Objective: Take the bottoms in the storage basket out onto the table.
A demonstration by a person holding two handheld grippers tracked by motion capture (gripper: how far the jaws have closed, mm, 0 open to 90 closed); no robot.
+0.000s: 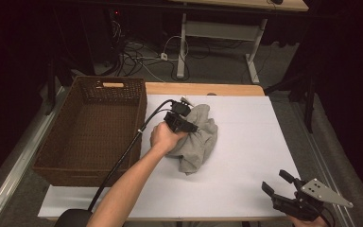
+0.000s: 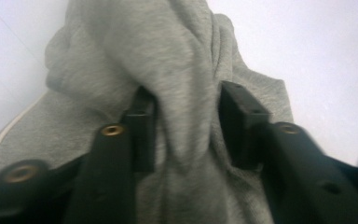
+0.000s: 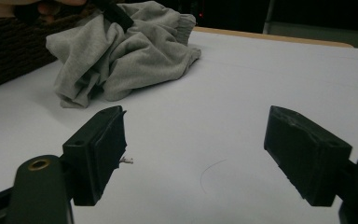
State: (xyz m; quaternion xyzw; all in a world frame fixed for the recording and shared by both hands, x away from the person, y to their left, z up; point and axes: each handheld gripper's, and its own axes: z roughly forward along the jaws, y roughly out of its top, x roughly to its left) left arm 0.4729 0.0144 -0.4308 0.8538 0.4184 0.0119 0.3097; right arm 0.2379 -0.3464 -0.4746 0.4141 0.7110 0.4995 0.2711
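Left tool part-open astride one grey garment; right tool wide, empty; one basket.

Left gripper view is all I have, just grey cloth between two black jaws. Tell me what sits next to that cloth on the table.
Observer: A brown wicker basket stands just left of the grey cloth in the high view, along the left edge of the table.
Operator: Report what's in it.
Observer: Nothing that I can see; its floor looks bare.
Operator: Now give me the right gripper.
Observer: The right gripper is at the table's near right corner, jaws open with nothing between them, well apart from the cloth.
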